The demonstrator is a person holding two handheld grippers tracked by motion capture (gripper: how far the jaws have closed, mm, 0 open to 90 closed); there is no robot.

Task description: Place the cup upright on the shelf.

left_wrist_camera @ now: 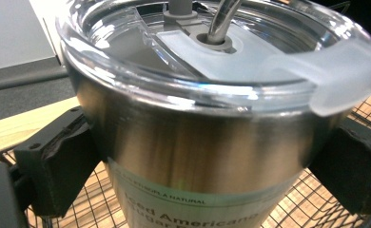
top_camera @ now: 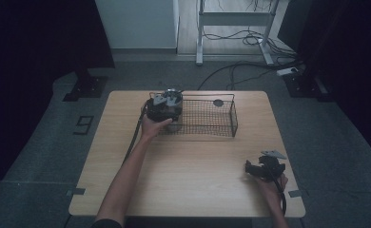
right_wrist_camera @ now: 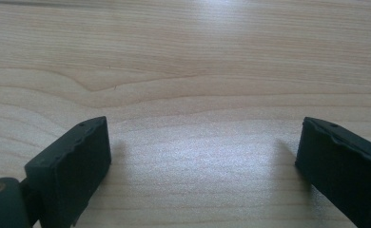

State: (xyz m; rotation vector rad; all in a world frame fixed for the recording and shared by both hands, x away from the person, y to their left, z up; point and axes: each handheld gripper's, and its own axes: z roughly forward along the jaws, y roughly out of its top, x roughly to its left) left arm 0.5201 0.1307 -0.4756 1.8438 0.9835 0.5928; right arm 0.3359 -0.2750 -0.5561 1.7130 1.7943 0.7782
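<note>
Centrally, in the upper middle of the high view, the left tool [top_camera: 167, 105] is seen at the left end of a black wire basket [top_camera: 220, 124] standing on the wooden table [top_camera: 188, 175]. In the left gripper view, the left tool [left_wrist_camera: 207, 156] is clamped on a steel tumbler [left_wrist_camera: 198, 142], one black jaw pressed against each side of its body. The tumbler is closed by a clear lid [left_wrist_camera: 212, 52] with a frosted tab [left_wrist_camera: 345, 71] at the right of the frame, and a metal straw [left_wrist_camera: 221, 21] passes through the lid. A printed label [left_wrist_camera: 183, 204] is visible low on the body; basket mesh lies beneath. At the lower right of the high view, the right tool [top_camera: 264, 167] is held low over bare table. In the right gripper view, its jaws are spread wide apart over the wood grain [right_wrist_camera: 193, 95], with nothing between them.
</note>
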